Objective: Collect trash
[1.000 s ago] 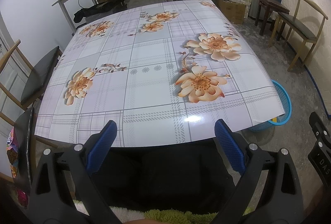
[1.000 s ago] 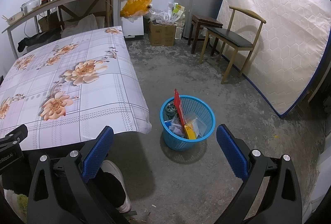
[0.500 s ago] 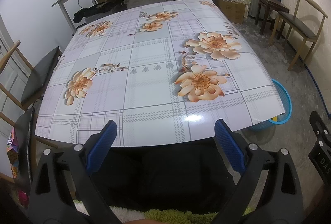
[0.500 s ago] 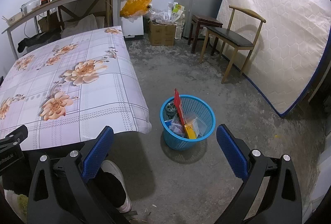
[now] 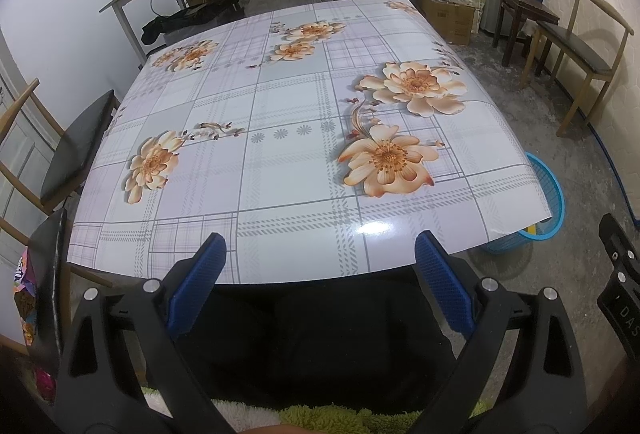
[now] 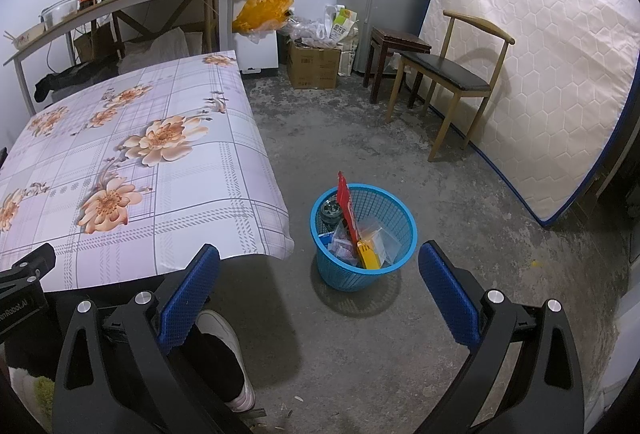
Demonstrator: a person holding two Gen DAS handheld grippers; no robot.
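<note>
L gripper (image 5: pixel 318 266) spread wide, empty, over table (image 5: pixel 280 161) edge. R gripper (image 6: pixel 320 274) likewise released, above floor. Blue basket (image 6: pixel 362 234) w/ trash sits beside table.

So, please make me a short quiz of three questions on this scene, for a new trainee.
1. True or false: the blue basket stands on the table.
2. What does the left gripper hold? A) a red packet B) nothing C) a bottle
3. Fill in: the right gripper is ____.

Key
1. False: it stands on the floor, beside the table's corner.
2. B: its fingers are apart with nothing between them.
3. Open; it holds nothing.
</note>
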